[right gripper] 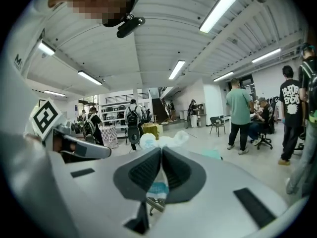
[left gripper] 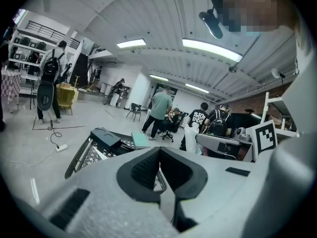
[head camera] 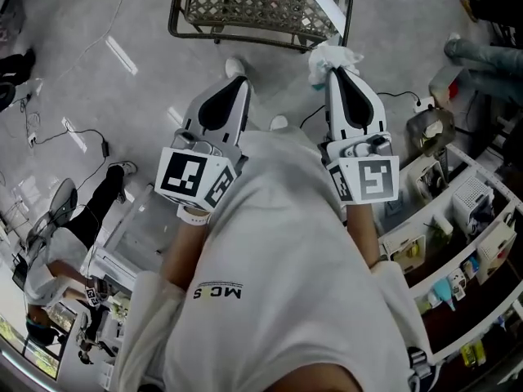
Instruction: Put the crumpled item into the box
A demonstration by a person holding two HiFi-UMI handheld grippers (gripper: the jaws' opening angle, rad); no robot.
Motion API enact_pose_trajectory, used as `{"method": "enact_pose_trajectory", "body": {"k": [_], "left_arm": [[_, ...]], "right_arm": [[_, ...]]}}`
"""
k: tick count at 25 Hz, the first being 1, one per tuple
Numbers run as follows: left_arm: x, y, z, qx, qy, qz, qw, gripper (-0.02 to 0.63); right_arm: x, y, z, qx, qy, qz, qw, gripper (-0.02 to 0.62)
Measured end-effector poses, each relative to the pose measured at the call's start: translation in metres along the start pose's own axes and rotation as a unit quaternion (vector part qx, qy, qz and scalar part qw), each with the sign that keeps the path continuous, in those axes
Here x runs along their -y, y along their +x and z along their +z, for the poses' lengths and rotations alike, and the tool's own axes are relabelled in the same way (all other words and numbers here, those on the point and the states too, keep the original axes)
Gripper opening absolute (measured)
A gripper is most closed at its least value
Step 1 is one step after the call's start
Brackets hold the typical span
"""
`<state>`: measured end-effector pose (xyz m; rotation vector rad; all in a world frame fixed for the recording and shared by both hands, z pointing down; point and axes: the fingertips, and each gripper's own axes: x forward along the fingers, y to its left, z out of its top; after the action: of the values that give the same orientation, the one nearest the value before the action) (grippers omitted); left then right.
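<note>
A crumpled white item [head camera: 331,55] sticks out of the tip of my right gripper [head camera: 335,70], which is shut on it. In the right gripper view the item [right gripper: 163,141] bulges past the closed jaws of the right gripper [right gripper: 161,150]. The box is a wire-mesh basket [head camera: 245,37] on the floor just beyond both grippers; the left gripper view shows the same basket [left gripper: 94,155] with dark things and a teal sheet inside. My left gripper [head camera: 237,78] is shut with nothing in it, level with the right one and to its left. Seen from its own camera, the left gripper [left gripper: 159,150] has its jaws pressed together.
White shelving [head camera: 458,219] packed with small goods runs along the right. A seated person [head camera: 49,276] is at the lower left. Cables [head camera: 73,133] and a power strip [left gripper: 61,147] lie on the grey floor. Several people [right gripper: 240,114] stand farther off.
</note>
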<state>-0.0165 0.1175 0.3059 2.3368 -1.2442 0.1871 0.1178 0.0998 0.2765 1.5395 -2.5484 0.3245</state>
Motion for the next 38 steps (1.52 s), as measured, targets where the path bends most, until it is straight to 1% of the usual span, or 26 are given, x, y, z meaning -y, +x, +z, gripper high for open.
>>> {"method": "enact_pose_trajectory", "body": {"k": [4, 7, 11, 14, 20, 25, 32, 38], "left_arm": [[-0.048, 0.023, 0.044, 0.005, 0.014, -0.003, 0.9999, 0.025], [-0.083, 0.035, 0.072, 0.010, 0.022, -0.008, 0.9997, 0.025], [-0.121, 0.053, 0.099, 0.016, 0.026, -0.020, 0.9993, 0.025], [-0.137, 0.068, 0.110, 0.017, 0.023, -0.023, 0.9993, 0.025], [-0.144, 0.093, 0.115, 0.009, 0.012, -0.014, 0.9998, 0.025], [-0.147, 0.112, 0.116, 0.004, 0.004, -0.006, 1.0000, 0.025], [-0.153, 0.144, 0.099, -0.014, 0.007, 0.007, 0.9998, 0.026], [-0.166, 0.170, 0.071, -0.036, -0.015, 0.022, 0.9990, 0.025]], "right_arm": [[0.007, 0.061, 0.014, -0.010, -0.013, -0.004, 1.000, 0.025], [0.011, 0.106, 0.024, -0.015, -0.009, -0.010, 1.000, 0.025], [0.010, 0.160, 0.039, -0.016, -0.022, -0.012, 1.000, 0.025], [0.011, 0.189, 0.045, -0.018, -0.024, -0.011, 0.999, 0.025], [0.026, 0.223, 0.041, -0.035, -0.014, 0.005, 0.999, 0.025], [0.043, 0.248, 0.028, -0.050, -0.010, 0.016, 0.999, 0.025], [0.073, 0.285, -0.004, -0.068, 0.001, 0.011, 0.998, 0.025], [0.093, 0.322, -0.033, -0.081, -0.005, 0.008, 0.997, 0.025]]}}
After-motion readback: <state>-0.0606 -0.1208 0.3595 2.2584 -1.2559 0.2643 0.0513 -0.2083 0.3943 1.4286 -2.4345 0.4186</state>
